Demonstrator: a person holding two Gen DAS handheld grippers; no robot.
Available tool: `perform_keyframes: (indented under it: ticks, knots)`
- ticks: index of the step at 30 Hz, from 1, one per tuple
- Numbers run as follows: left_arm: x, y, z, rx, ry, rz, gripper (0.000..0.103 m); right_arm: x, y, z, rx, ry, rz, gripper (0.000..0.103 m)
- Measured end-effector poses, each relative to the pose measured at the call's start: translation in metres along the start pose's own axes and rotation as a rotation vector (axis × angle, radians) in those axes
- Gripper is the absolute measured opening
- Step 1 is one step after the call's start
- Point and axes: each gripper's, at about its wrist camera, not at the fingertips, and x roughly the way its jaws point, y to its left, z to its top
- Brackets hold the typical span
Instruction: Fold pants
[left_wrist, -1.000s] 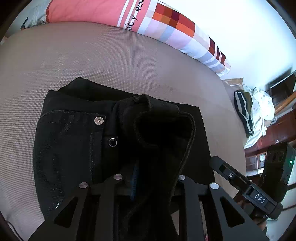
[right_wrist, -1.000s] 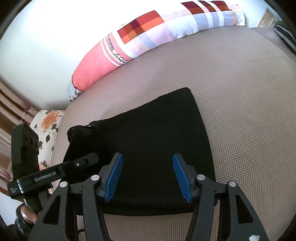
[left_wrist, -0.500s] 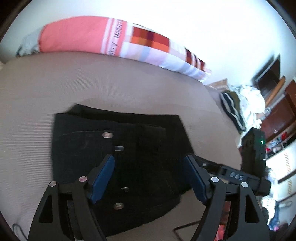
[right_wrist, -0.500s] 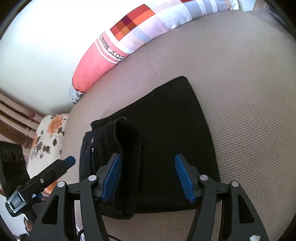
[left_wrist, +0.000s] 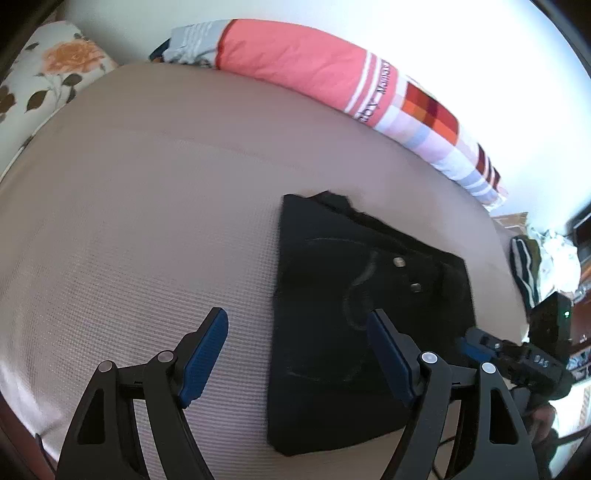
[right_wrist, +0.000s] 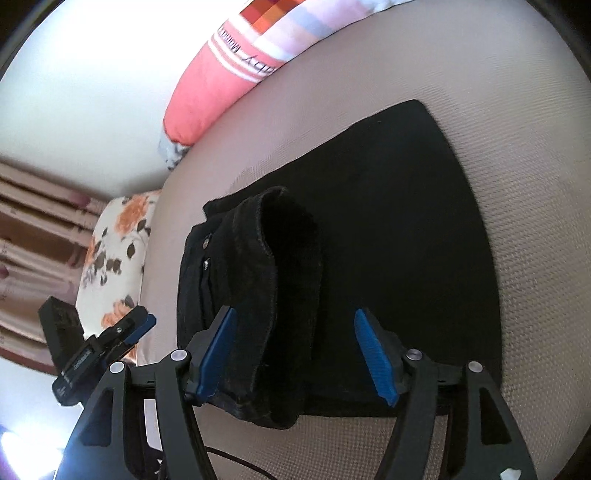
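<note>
Left claw (left_wrist: 295, 358) has released the pants (left_wrist: 369, 314) and drawn aside, jaws wide and empty over the bed (left_wrist: 147, 221). Right claw (right_wrist: 303, 350), jaws just opening, straddles the near hem without gripping. Pants lie folded near the bed's near edge; bolster (left_wrist: 332, 74) along the far edge. Fold appears complete.

Beige woven-textured bed (left_wrist: 155, 206), folded black pants (left_wrist: 332, 295) lying flat on it with waistband flap raised (right_wrist: 280, 258), long pink-and-checked pillow (left_wrist: 317, 70) along far edge, floral pillow (left_wrist: 48, 70) at one corner
</note>
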Motion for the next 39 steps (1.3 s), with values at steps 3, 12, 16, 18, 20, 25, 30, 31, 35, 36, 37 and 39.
perform_keyframes:
  ticks: [3,12,16,18,20,25,30,31,35,36,37,39]
  knots:
    - [0.005,0.008,-0.004,-0.008,0.018,0.003,0.078,0.011,0.002,0.002,-0.014,0.029,0.011,0.062]
    - [0.022,0.012,-0.009,-0.022,0.059,0.009,0.078,0.037,-0.001,0.017,0.032,0.05,0.098,0.029]
    - [0.026,0.006,-0.01,-0.002,0.058,0.007,0.078,0.035,0.016,0.02,-0.003,0.028,0.073,0.013]
    - [0.026,0.001,-0.009,0.009,0.054,-0.004,0.078,0.023,0.029,0.019,-0.03,-0.008,0.058,0.011]
    - [0.025,-0.005,-0.007,0.034,0.045,-0.001,0.078,0.011,0.037,0.022,-0.022,-0.032,0.065,0.01]
    - [0.025,-0.023,0.005,0.08,0.018,-0.013,0.078,-0.019,0.055,0.034,-0.059,-0.106,0.033,0.01]
    - [0.031,-0.043,0.017,0.139,-0.001,-0.011,0.078,-0.045,0.038,0.05,-0.044,-0.171,-0.028,0.01]
    - [0.033,-0.047,0.019,0.15,0.001,-0.012,0.078,-0.048,0.03,0.053,-0.032,-0.18,-0.045,0.01]
    - [0.045,-0.062,0.022,0.192,0.014,0.002,0.078,-0.049,-0.008,0.06,0.029,-0.182,-0.116,0.009]
    - [0.048,-0.065,0.023,0.203,0.016,0.011,0.078,-0.046,-0.018,0.06,0.04,-0.175,-0.136,0.009]
    - [0.052,-0.068,0.023,0.214,0.02,0.023,0.078,-0.044,-0.027,0.06,0.053,-0.169,-0.161,0.009]
    - [0.058,-0.072,0.021,0.227,0.029,0.029,0.078,-0.04,-0.039,0.059,0.043,-0.165,-0.195,0.009]
